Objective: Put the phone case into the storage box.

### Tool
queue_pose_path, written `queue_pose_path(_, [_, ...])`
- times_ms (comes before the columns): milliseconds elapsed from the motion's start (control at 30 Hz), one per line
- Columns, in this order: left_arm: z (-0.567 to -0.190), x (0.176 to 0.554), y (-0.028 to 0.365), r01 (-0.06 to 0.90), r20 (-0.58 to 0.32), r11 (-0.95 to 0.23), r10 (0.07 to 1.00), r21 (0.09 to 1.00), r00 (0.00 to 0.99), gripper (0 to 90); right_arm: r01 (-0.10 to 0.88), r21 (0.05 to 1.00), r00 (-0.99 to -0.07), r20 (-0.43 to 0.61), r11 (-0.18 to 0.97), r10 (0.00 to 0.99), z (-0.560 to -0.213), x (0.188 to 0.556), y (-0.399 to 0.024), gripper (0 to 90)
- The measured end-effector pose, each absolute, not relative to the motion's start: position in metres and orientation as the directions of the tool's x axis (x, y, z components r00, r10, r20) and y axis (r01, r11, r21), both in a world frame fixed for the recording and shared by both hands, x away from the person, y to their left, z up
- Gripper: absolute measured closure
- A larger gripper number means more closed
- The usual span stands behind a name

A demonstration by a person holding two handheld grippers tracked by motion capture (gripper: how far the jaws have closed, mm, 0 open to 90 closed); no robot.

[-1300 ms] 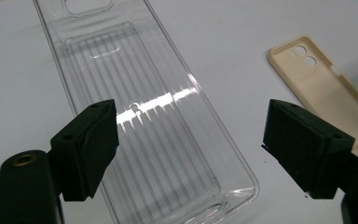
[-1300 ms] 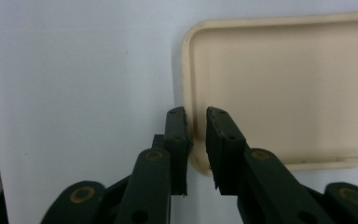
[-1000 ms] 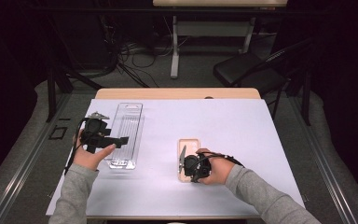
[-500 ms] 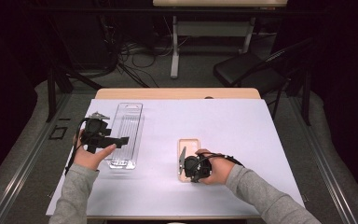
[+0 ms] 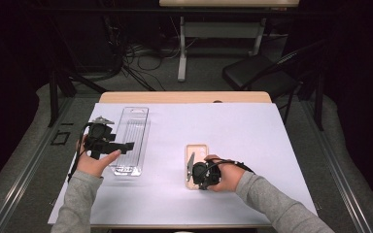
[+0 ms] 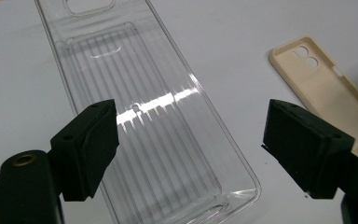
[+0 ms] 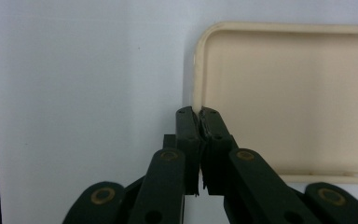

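Where jaws pinch, cream phone case (image 7: 303,93), open-side up

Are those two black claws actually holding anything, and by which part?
The right gripper pinches the rim of the cream phone case on one long side. The left gripper holds nothing, open above the clear plastic tray.

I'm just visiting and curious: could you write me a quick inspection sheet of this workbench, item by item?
Surface: white sheet over a wooden table.
Job's things: beige phone case lying open side up; clear plastic tray flat.
Clutter: nothing seen.
Grippers: left hand-held gripper open above the tray; right hand-held gripper shut on the case's side wall.
Cables: black cable from the right gripper; floor cables behind.
Surroundings: dark room, black chair.
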State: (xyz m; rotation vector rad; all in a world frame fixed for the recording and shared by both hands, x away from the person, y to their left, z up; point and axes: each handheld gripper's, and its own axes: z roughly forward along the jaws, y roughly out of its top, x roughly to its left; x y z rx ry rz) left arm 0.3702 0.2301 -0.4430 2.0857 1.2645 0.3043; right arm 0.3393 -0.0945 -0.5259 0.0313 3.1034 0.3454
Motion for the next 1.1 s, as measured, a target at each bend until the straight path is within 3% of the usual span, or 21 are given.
queue_pose_path(600, [-0.442,0.370,0.231,0.694,-0.137,-0.301,0.855,0.654,0.499,18.1,0.027,0.274,-0.997,-0.055,0.961,0.044,-0.518,0.338,-0.098,88.4])
queue_pose_path(1100, [-0.441,0.368,0.229,0.690,-0.137,-0.298,0.855,0.660,0.500,18.1,0.056,0.398,-0.989,-0.106,0.916,0.106,-0.504,0.338,-0.107,88.4])
